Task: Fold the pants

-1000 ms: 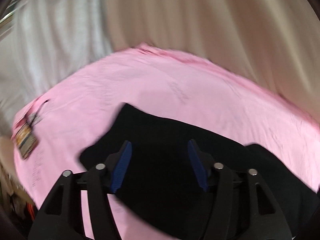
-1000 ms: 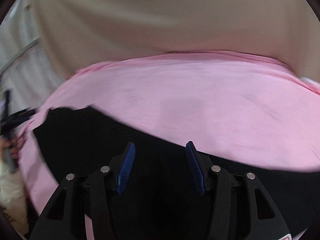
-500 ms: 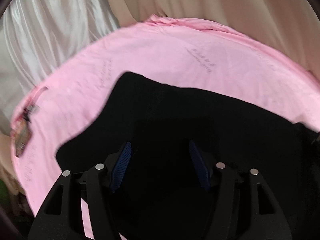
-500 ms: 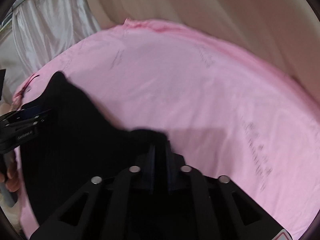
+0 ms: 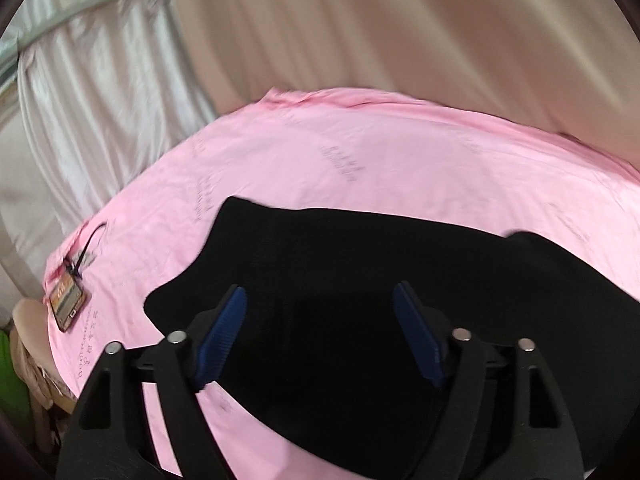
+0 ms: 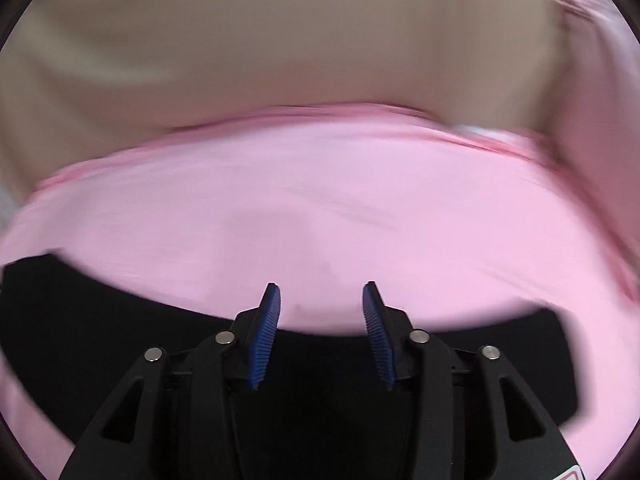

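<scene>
Black pants lie spread on a pink sheet, with a folded hump at the right. My left gripper hovers over the middle of the dark cloth, its jaws opening wide with nothing pinched between the blue pads. In the right wrist view the pants run as a black band across the bottom. My right gripper sits at their far edge, jaws opening, tips over the pink sheet and no cloth between them.
A small card on a black cord lies near the sheet's left edge. White curtain hangs at the left and beige curtain behind the bed. The far half of the sheet is bare.
The right gripper shut on a bunch of the pants half a second ago and now stands open at their edge. The left gripper's jaws have spread wider over the cloth.
</scene>
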### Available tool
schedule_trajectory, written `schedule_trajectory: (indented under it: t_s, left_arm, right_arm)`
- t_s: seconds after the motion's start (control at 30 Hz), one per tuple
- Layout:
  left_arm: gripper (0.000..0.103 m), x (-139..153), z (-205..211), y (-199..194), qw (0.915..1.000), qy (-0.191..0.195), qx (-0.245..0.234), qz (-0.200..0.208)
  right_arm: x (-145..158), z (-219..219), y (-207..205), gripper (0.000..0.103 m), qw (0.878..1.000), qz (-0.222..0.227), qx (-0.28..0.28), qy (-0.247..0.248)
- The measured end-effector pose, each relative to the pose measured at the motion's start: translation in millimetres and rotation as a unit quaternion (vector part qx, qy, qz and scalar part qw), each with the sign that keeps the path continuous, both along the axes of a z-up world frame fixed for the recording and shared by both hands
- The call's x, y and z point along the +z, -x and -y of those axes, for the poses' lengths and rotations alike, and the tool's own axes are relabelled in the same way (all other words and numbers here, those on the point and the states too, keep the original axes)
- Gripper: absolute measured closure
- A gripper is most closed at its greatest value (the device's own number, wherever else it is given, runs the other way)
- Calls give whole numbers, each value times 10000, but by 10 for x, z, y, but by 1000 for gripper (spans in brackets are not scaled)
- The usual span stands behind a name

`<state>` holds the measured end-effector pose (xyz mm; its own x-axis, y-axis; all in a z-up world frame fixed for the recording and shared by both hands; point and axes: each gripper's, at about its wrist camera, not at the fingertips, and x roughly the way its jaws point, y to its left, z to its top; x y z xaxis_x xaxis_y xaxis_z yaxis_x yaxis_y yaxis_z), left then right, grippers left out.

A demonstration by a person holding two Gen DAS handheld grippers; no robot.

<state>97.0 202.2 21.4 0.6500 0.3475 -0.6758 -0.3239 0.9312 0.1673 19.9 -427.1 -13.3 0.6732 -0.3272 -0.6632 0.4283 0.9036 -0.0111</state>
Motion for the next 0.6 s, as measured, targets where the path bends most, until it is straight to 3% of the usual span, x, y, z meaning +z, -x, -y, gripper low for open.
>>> schedule_trajectory:
  t_s: [0.1,0.17,0.2,0.23,0.37,0.4,0.5,0.53,0.6]
  left_arm:
    - [26,-39,352,17,9997,-56,-218,-75]
    - [26,-93,550,-21,9991,53,-361,-199]
    - [26,-124,659,-49,9987,97,-423,-265]
    - [26,-145,755,-73,9984,92,-465,-307]
    - [26,-170,1069,-154,9979,-178,-495,-368]
    - [26,-175,1123,-176,9977,-236,-504,-385]
    - [26,-229,1247,-223,9971,-317,-513,-457]
    - [26,-250,1272,-232,9969,-317,-515,-494]
    - [26,-281,1308,-251,9964,-314,-548,-568]
  right_arm:
    - [-158,769,340,45,9975,-344,-511,-345]
    - [-264,920,316,47,9977,-368,-232,-525]
    - [-319,962,273,75,9970,-393,-5,-662]
    - [-339,980,256,96,9957,-444,186,-795]
    - [163,763,237,98,9974,398,500,-331]
    - [164,771,239,98,9973,412,532,-298]
    - [-331,1018,64,98,9975,-698,52,-141]
    - [-427,1082,114,98,9968,-737,-51,-315]
    - [-343,1104,329,87,9975,-339,-112,-616]
